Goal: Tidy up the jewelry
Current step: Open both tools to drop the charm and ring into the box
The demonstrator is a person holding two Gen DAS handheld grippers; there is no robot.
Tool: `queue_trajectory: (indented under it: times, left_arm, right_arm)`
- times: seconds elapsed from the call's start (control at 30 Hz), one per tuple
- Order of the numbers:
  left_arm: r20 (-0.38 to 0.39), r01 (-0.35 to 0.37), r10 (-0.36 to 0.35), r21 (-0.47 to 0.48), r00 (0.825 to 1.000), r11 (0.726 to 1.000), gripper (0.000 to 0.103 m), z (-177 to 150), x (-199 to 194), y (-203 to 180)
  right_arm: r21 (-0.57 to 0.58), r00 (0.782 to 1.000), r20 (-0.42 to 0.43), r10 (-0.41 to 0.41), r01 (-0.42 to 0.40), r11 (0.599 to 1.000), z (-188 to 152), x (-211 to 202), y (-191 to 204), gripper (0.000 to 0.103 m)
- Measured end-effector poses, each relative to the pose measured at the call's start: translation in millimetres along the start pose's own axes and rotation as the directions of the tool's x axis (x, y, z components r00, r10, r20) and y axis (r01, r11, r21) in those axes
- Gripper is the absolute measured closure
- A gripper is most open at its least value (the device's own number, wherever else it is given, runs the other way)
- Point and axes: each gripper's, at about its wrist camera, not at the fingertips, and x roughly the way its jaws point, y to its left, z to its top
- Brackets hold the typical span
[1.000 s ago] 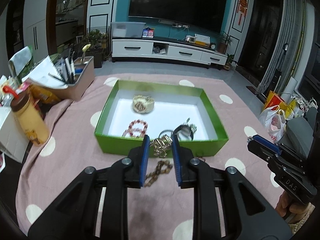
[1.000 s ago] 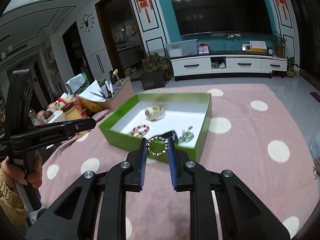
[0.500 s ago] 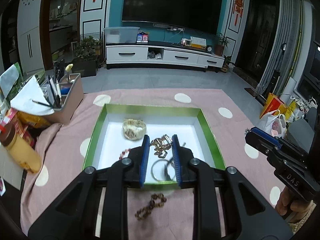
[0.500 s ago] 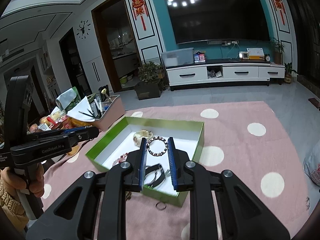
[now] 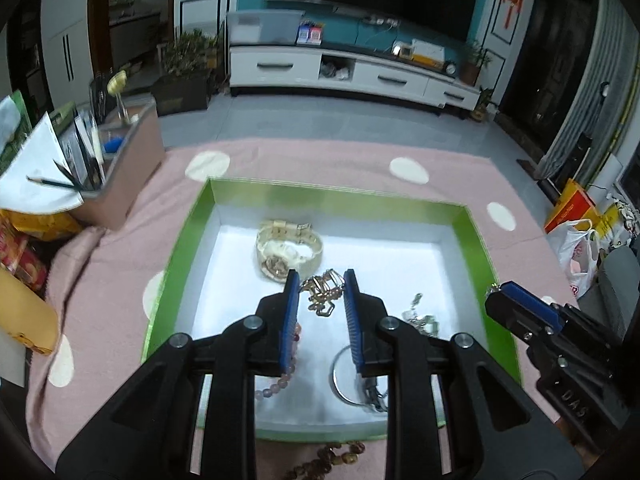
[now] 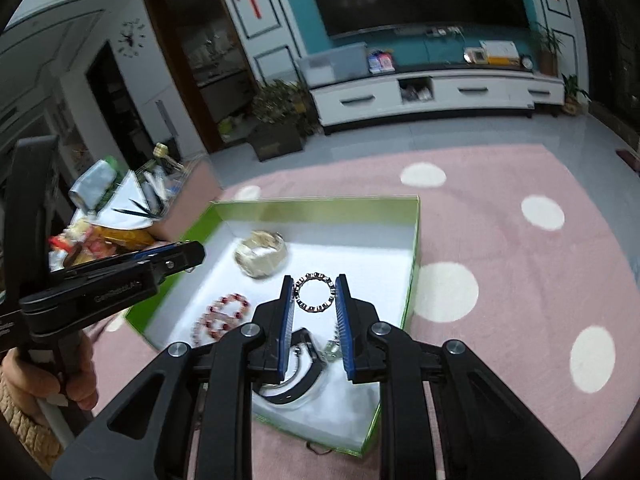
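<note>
A green box [image 5: 472, 224] [image 6: 414, 240] with a white floor lies on the pink dotted cloth. Over its middle my left gripper [image 5: 320, 280] is shut on a gold chain [image 5: 324, 292]. My right gripper [image 6: 314, 286] is shut on a dark beaded ring bracelet [image 6: 314, 292], held above the box's right half. Inside lie a gold watch [image 5: 286, 250] [image 6: 262, 254], a pink bead bracelet [image 6: 222, 316] [image 5: 278, 380], a black band [image 6: 298, 384] and a silver piece [image 5: 418, 316]. A brown bead bracelet [image 5: 332, 458] rests on the cloth in front of the box.
A tan bin [image 5: 128, 152] of pencils and papers stands left of the box, with snack packets [image 5: 24, 240] and a yellow bottle [image 5: 20, 312] nearer. A person's hand [image 6: 48, 376] holds the left gripper's handle. Bags [image 5: 576, 240] sit at the right; a TV cabinet [image 5: 348, 72] is behind.
Both grippers moved forward and slightly down, from the box's near edge to over its interior, each still carrying its piece. The brown bead bracelet now lies behind the left fingers.
</note>
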Motion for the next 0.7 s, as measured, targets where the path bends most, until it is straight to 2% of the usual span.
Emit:
queue_trajectory:
  times: [0.17, 0.33, 0.47, 0.5, 0.53, 0.57, 0.6, 0.63, 0.67, 0.7]
  left_arm:
    - [-0.056, -0.034, 0.034, -0.01, 0.998, 0.999, 0.081, -5.7, 25.2, 8.8]
    - [-0.073, -0.053, 0.053, 0.008, 0.996, 0.999, 0.081, -4.2, 32.5, 5.5]
    - [-0.087, -0.058, 0.06, 0.024, 0.994, 0.998, 0.081, -0.6, 36.8, -1.0]
    - [-0.094, -0.056, 0.058, 0.023, 0.994, 0.998, 0.08, -1.1, 37.4, -2.5]
    - [-0.095, -0.058, 0.059, 0.019, 0.994, 0.998, 0.079, -1.2, 37.7, -3.1]
    - [-0.093, -0.059, 0.06, 0.012, 0.994, 0.998, 0.076, -1.2, 38.1, -3.6]
    - [-0.092, -0.054, 0.055, 0.009, 0.994, 0.999, 0.066, -1.5, 38.1, -3.8]
    - [-0.091, -0.052, 0.052, 0.008, 0.994, 0.999, 0.054, -1.5, 38.3, -4.3]
    - [-0.089, -0.054, 0.055, 0.005, 0.995, 0.999, 0.049, -1.5, 37.8, -4.5]
    - [-0.088, -0.054, 0.054, 0.002, 0.995, 0.999, 0.043, -1.7, 36.7, -5.5]
  right_arm:
    - [0.012, 0.999, -0.039, -0.037, 0.037, 0.999, -5.5, 20.8, 0.4, 0.083]
    - [0.008, 0.996, -0.057, -0.065, 0.066, 0.998, -1.7, 28.9, 3.5, 0.083]
    - [0.049, 0.994, -0.069, -0.085, 0.089, 0.995, 4.3, 33.0, -2.8, 0.082]
    - [0.064, 0.993, -0.071, -0.09, 0.094, 0.993, 5.3, 33.4, -5.9, 0.079]
    - [0.07, 0.993, -0.077, -0.091, 0.097, 0.993, 5.9, 34.3, -8.4, 0.067]
    - [0.074, 0.992, -0.081, -0.096, 0.102, 0.992, 6.0, 34.8, -10.5, 0.067]
    - [0.074, 0.994, -0.075, -0.079, 0.084, 0.994, 6.1, 34.1, -12.3, 0.067]
    - [0.063, 0.994, -0.073, -0.079, 0.083, 0.995, 6.5, 32.8, -12.5, 0.061]
    - [0.048, 0.994, -0.067, -0.09, 0.094, 0.994, 7.1, 31.1, -11.9, 0.049]
    - [0.044, 0.994, -0.052, -0.096, 0.098, 0.994, 7.9, 27.6, -12.0, 0.046]
